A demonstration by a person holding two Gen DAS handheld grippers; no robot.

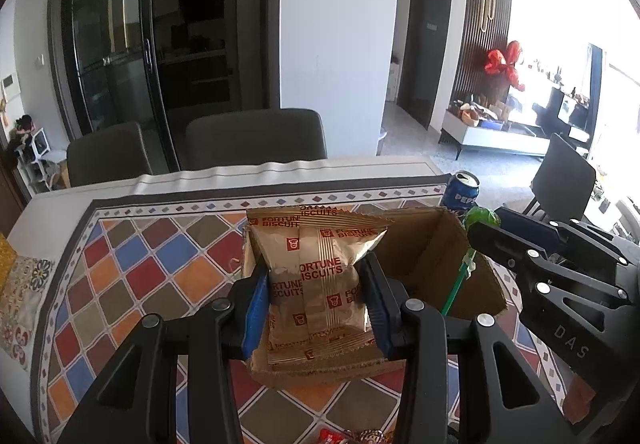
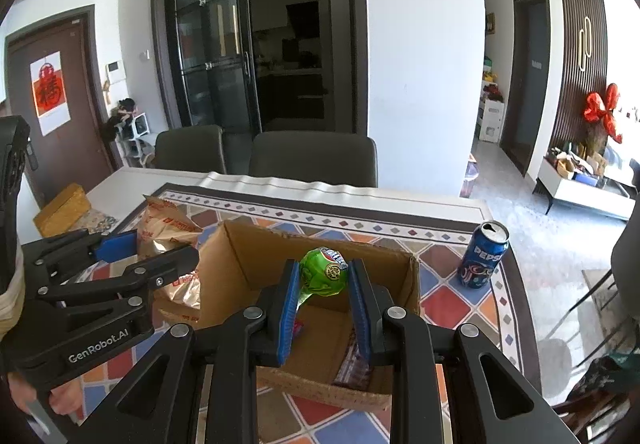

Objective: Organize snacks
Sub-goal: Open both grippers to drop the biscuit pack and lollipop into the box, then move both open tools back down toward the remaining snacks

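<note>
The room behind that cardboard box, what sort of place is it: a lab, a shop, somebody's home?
Most likely somebody's home, a dining area. The cardboard box sits on a table under a patterned tablecloth, with padded dining chairs behind it. Glass sliding doors seem to open onto a kitchen.

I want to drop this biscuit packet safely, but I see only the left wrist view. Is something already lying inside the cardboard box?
Observer: Yes. Wrapped snacks lie on the floor of the cardboard box, by its right wall.
Operator: Does the right gripper hold the lollipop by its head?
Observer: Yes, the right gripper is shut on the green head of the lollipop, above the open box.
</note>
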